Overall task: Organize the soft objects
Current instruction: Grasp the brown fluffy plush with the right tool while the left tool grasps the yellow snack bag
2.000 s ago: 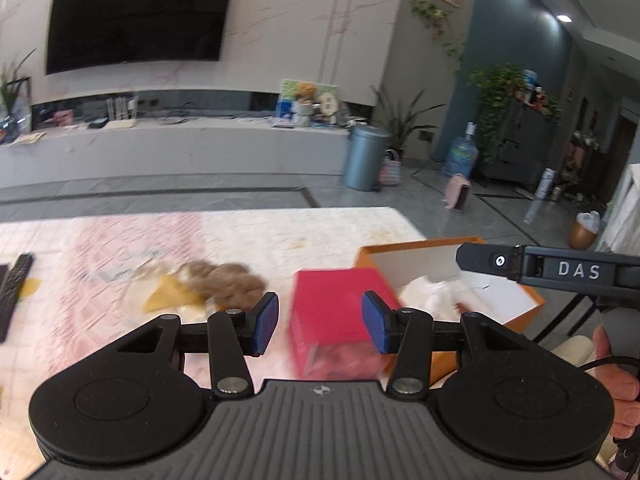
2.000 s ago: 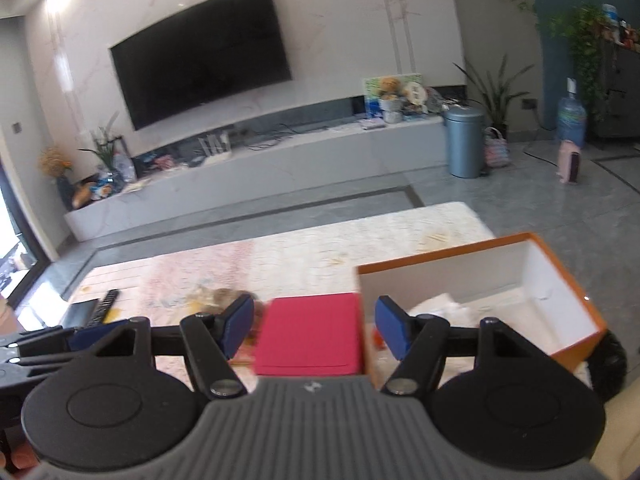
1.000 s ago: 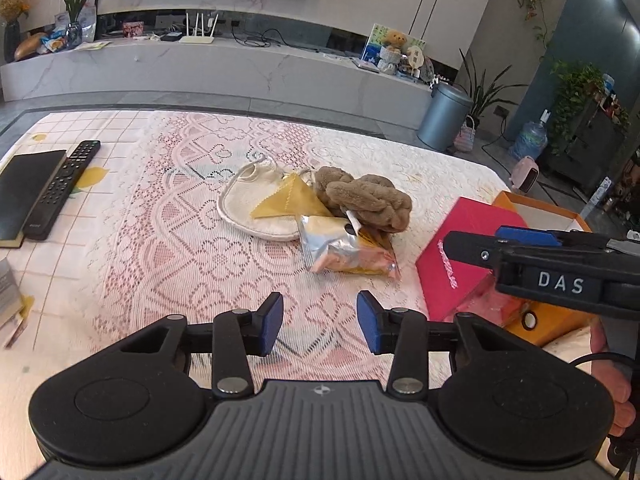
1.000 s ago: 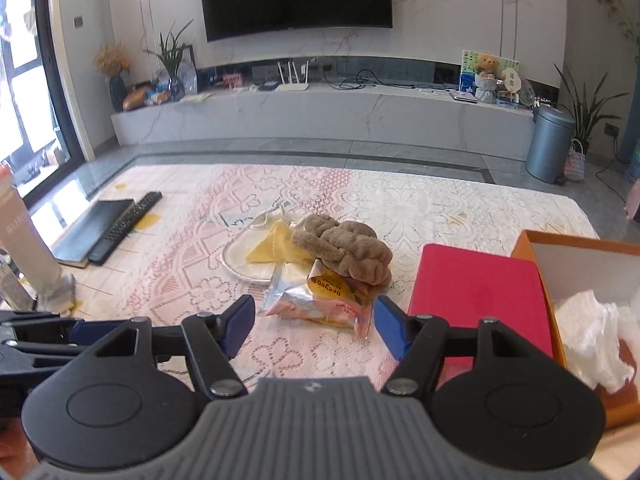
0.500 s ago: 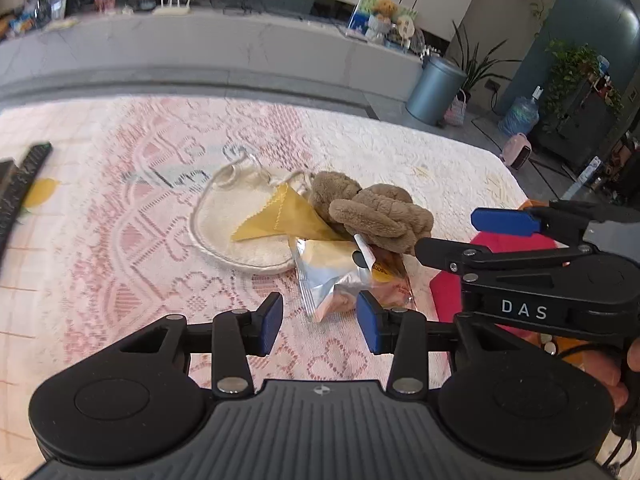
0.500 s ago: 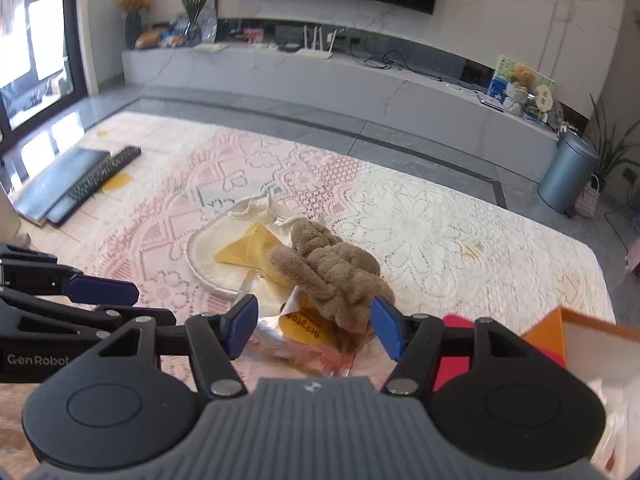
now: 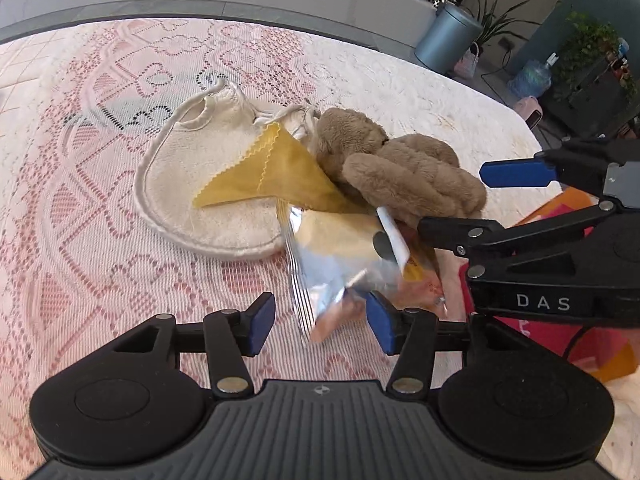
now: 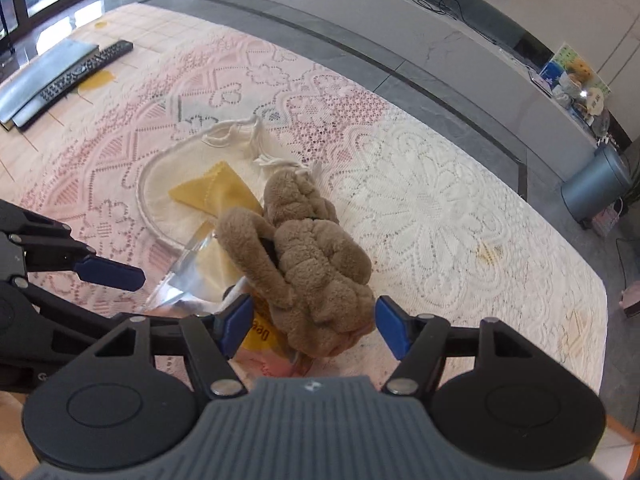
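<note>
You have a brown plush toy (image 8: 316, 272) of shaggy, matt pile lying against a snack bag (image 7: 340, 264) of crinkled, shiny silver foil. Beside the toy lies a yellow cloth (image 7: 276, 172), thin and matt, with a zigzag-cut edge. Under that cloth sits a cream bib (image 7: 192, 184) of nubbly terry with a smooth corded rim. The tabletop (image 8: 432, 208) beneath the toy wears an openwork lace cover, rough and matt. Your left tool (image 7: 320, 322) and right tool (image 8: 314, 324) are matt black plastic with ribbed grey housings, bright metal pivots and smooth blue pads (image 8: 390, 326).
</note>
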A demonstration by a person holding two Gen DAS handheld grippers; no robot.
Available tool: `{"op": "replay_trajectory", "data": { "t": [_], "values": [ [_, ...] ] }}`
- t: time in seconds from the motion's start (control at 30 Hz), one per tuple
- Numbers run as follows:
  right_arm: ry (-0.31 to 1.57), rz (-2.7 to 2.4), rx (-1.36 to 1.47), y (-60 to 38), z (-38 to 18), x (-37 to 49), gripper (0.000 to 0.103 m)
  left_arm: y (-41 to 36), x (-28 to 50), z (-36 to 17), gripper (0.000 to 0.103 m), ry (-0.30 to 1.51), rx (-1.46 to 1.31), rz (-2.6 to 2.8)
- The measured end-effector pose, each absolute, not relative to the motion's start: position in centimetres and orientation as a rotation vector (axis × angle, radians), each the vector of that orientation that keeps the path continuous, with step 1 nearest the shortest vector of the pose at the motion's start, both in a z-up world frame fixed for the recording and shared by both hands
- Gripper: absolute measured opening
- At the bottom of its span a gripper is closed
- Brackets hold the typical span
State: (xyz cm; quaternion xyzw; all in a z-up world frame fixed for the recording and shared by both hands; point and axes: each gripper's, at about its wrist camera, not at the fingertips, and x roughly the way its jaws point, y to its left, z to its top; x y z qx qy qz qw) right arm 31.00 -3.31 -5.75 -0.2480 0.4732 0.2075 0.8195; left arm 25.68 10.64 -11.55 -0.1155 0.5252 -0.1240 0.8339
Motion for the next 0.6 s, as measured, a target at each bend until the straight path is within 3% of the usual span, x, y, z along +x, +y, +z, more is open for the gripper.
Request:
{"op": "replay_trajectory", "data": {
  "t": [0.3, 0.47, 0.6],
  "values": [
    [1.078, 0.450, -0.489, -3.7, -7.4, 32.7, 0.062, 9.7, 26.2, -12.1, 0.070, 1.091, -0.238, -0.299],
    [1.079, 0.438, -0.531, -3.5, -8.4, 32.6, 0.042, 9.3, 26.2, -12.5, 0.076, 1.087, -0.272, -0.339],
    [1.077, 0.436, -0.531, -3.5, -8.6, 32.5, 0.036, 8.9, 26.3, -12.8, 0.076, 1.074, -0.290, -0.359]
  ]
}}
